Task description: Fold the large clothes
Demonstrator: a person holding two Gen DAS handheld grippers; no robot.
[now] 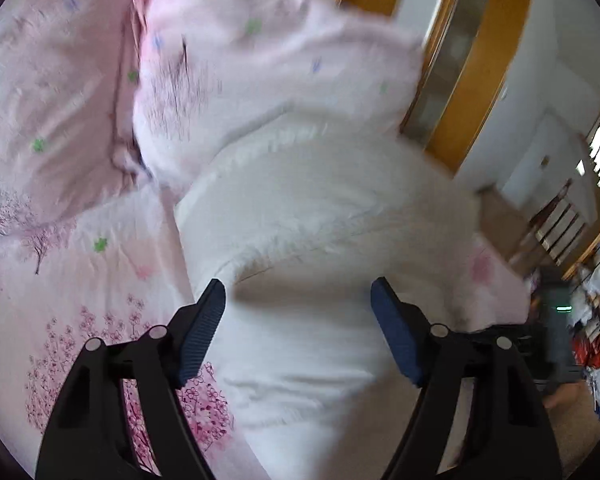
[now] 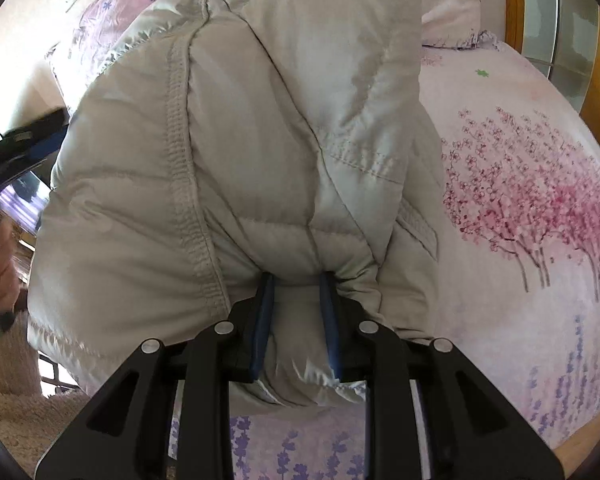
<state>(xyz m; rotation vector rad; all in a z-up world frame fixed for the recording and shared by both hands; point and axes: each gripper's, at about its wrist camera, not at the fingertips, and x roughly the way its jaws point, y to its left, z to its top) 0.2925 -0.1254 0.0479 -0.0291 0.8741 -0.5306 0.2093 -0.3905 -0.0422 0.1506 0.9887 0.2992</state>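
Left wrist view first: the left tongs [image 1: 298, 320] are spread wide apart with nothing between them, hovering just above the puffy down jacket [image 1: 320, 216]. The jacket sits bunched up on the bed sheet [image 1: 80, 280], the pink one with cherry-blossom print, and a pillow [image 1: 268, 60] in matching pink lies just behind it. The picture is fairly smeared, so I can't tell whether the pads actually touch the fabric. The tongs point down and forward at the middle of the heap, so this hand reads as free and lined up for a fresh grab.

Right wrist view: the right tongs [image 2: 296, 300] are clamped on a bunched edge of the down jacket [image 2: 236, 152], with a wad of the shiny beige shell squeezed between the blue pads. A big quilted section rises up and fills most of the view, looking lifted off the bed sheet [image 2: 520, 208]. The left tongs [image 2: 28, 140] show blurry at the left edge, with a hand below them.

My guess on progress: early to middle. The jacket is still a lumpy mound with no flat, squared fold visible, so most of the folding and all the smoothing looks left to do.
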